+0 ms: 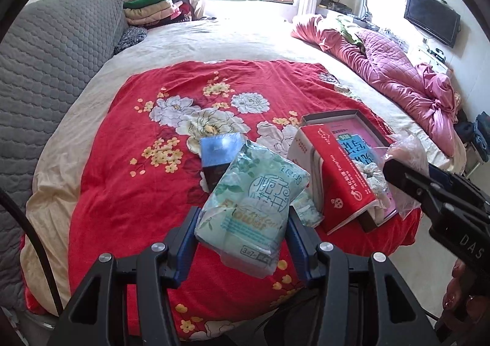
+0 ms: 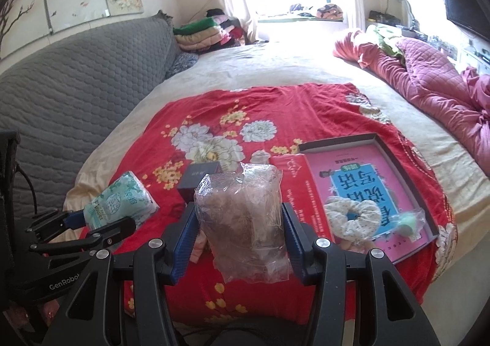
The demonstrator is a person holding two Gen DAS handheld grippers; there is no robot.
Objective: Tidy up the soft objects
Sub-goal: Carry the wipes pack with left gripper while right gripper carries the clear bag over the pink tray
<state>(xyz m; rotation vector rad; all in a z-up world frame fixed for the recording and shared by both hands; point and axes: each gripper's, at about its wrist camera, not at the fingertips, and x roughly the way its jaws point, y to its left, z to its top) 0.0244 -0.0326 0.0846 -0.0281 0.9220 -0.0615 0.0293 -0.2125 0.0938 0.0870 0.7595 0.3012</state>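
My left gripper (image 1: 242, 220) is shut on a pale green tissue pack (image 1: 254, 199) and holds it above the red floral cloth (image 1: 122, 137); the pack also shows in the right wrist view (image 2: 122, 202). My right gripper (image 2: 239, 223) is shut on a clear plastic bag of brownish soft stuff (image 2: 242, 217), also held above the cloth; the bag shows at the right in the left wrist view (image 1: 407, 162). An open shallow box (image 2: 376, 139) with a pink book inside holds a floral scrunchie (image 2: 352, 217) and a small green item (image 2: 408, 222).
A red carton (image 1: 340, 180) leans at the box's left side. A dark blue small box (image 1: 219, 153) sits on the cloth behind the tissue pack. A grey quilted headboard (image 1: 52, 70) is at left, a crumpled pink quilt (image 1: 398, 70) at right.
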